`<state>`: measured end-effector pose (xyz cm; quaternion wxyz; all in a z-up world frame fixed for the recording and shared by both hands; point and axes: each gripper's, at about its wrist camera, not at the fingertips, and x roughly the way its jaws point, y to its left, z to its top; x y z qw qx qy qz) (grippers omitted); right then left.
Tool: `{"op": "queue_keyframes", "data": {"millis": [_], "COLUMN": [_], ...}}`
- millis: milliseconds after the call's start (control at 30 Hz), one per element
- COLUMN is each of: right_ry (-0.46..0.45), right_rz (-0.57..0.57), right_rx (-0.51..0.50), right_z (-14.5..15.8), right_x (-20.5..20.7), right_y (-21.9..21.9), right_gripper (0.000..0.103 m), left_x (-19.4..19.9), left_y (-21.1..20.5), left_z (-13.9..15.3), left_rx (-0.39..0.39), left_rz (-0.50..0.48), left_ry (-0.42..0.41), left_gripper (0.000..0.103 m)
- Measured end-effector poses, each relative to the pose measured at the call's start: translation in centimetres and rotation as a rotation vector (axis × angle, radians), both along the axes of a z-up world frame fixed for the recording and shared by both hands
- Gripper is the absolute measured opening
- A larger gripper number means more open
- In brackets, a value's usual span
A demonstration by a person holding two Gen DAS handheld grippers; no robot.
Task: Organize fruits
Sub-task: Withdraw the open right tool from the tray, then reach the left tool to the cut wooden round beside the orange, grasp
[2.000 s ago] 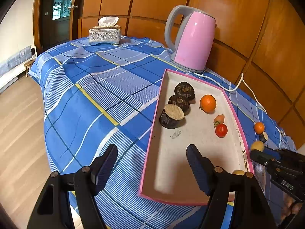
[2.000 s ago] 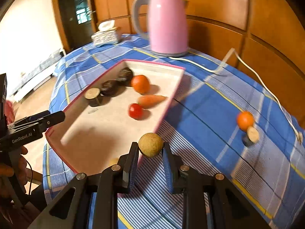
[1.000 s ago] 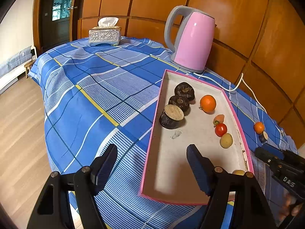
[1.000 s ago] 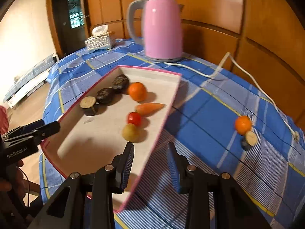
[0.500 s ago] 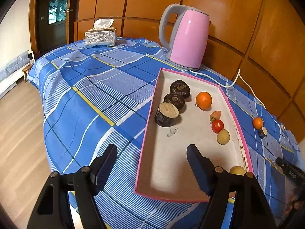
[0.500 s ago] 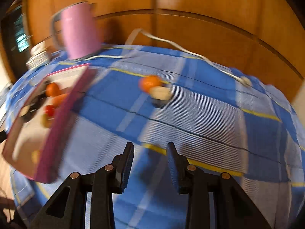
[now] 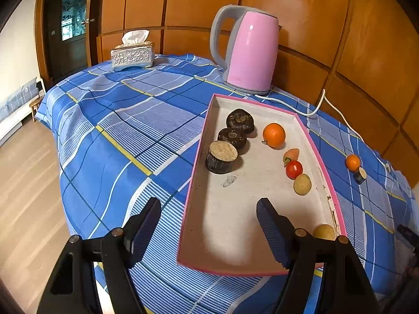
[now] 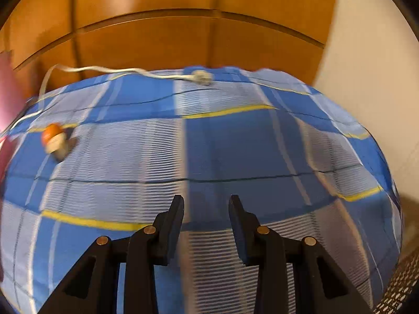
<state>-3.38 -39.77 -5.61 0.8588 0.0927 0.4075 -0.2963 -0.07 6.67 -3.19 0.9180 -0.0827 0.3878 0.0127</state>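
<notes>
reaching for the two pieces left outside the tray (image 7: 324, 180) looks like the step in hand. the small orange (image 8: 51, 132) and the cut dark piece (image 8: 59, 146) lie touching each other on the blue checked cloth of the counter (image 8: 235, 144), a little way from the tray's right rim and on the side away from the pink kettle (image 7: 251, 52). the right hand-held gripper (image 8: 205, 217) hangs over bare cloth, its jaws a narrow gap apart with nothing between them, and both pieces sit far off to its left in a blurred view. the left hand-held gripper (image 7: 209, 222) hovers at the tray's near end, jaws spread wide and empty. inside the tray sit three dark rounds, a larger orange (image 7: 273, 134), a tomato and two pale round fruits. to do it well, i would swing back toward the pair, widen the jaws first, and take the orange alone so the cut piece is not knocked away; round fruit may roll on cloth.
</notes>
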Motion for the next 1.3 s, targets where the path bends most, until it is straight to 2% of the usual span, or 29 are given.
{"op": "queue_keyframes", "data": {"millis": [133,533,1300], "right_ry": [0.002,-0.013,-0.018], "right_rz": [-0.084,-0.099,-0.102], "right_rx": [0.017,-0.001,-0.013], "right_z": [-0.6,-1.5,-1.5], "right_x": [-0.9,-1.1,-1.2], "right_y": [-1.9,-1.6,-1.5], "right_gripper": [0.036,0.038,0.039], "left_x": [0.1,0.5,2.8], "left_y": [-0.2,-1.1,-8.7], "left_z": [-0.1,0.3,2.4], "left_rx": [0.008,0.036,0.092], "left_rz": [-0.005,-0.028,-0.243], "left_ry": [0.004,0.001,-0.012], "left_gripper": [0.076,0.076,0.076]}}
